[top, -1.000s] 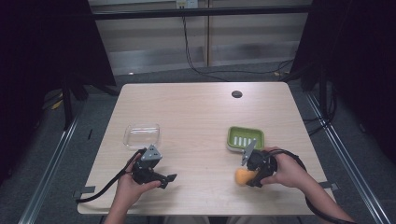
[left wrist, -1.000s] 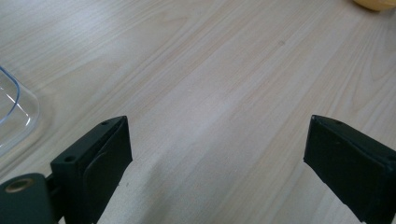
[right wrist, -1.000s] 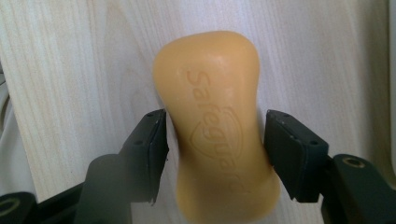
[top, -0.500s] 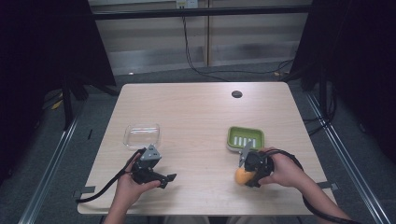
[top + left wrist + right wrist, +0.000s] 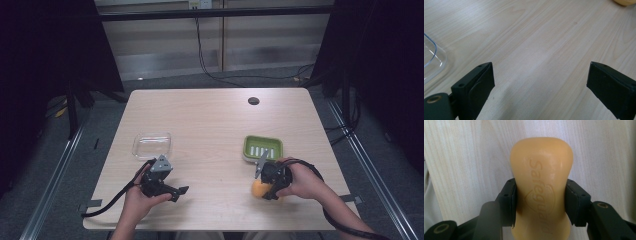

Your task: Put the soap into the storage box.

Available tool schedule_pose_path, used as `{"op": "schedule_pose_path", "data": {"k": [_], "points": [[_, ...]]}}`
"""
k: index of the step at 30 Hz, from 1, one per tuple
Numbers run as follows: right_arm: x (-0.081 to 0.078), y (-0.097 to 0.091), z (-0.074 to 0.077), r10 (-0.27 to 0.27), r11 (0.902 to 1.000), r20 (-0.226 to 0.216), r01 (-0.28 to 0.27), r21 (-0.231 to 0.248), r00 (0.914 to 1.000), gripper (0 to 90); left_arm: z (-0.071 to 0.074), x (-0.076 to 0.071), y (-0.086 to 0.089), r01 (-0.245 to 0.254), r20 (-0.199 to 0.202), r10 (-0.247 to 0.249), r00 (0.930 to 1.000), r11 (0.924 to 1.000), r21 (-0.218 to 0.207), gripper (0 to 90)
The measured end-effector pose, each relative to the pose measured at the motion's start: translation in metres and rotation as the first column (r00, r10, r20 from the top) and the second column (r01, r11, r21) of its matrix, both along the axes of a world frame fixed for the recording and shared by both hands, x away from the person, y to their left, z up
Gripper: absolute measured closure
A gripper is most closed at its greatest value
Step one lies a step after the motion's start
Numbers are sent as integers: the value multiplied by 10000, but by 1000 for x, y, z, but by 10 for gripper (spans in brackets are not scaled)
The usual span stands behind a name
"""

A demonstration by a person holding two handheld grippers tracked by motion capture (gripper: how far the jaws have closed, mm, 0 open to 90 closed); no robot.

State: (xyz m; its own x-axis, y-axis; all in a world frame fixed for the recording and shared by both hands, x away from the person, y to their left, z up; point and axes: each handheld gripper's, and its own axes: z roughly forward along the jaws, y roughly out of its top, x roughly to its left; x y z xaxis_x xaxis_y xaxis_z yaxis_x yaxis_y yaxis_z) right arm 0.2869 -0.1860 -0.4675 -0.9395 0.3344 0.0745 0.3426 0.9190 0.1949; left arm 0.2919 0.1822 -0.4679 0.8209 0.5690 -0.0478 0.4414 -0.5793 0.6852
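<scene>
Scene: a pale wood bench (image 5: 210, 120) is seen from the high view, with a person's two hands at its near edge, a gripper in each.
Soap bar: an orange bar of soap (image 5: 541, 182), waisted in the middle and embossed with a brand word, lies near the bench's front right edge, just in front of the green soap dish (image 5: 263, 148) and apart from it.
Right gripper: the right gripper (image 5: 265, 186) has just been closing, with the bar between the jaws. In the right gripper view both pads are pressed against the bar's narrow waist, so the grip is judged as made.
Left gripper: the left gripper (image 5: 539, 85) is held wide apart over bare wood with nothing between the jaws. In the high view it is seen at the front left, well apart from the soap.
Other item: a clear plastic container (image 5: 152, 145) sits just beyond the left gripper, untouched.
Step in hand: the grasp on the soap is judged complete; the lift is not yet begun, as the bar appears to rest on the bench.
Next move: a straight lift is called for, then a short carry away from the person to the slotted dish. The bar should be kept level and lowered into the dish before release.
Risk: soap is smooth, so slipping from the pads is possible if it is tilted.
</scene>
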Motion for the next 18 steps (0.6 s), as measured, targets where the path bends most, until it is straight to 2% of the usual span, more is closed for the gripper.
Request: {"op": "schedule_pose_path", "data": {"k": [4, 10, 18], "points": [[0, 1, 0, 19, 9999, -70, -19, -106, 10000, 502, 0, 0, 0, -42, 7, 42, 10000, 9999, -123, 74], [0, 2, 1, 63, 9998, -237, -68, -202, 9997, 503, 1, 0, 1, 42, -1, -42, 10000, 10000, 0, 74], [1, -2, 1, -192, 9995, -256, 186, -256, 9995, 505, 0, 0, 1, 34, 36, -34, 10000, 10000, -84, 74]]}}
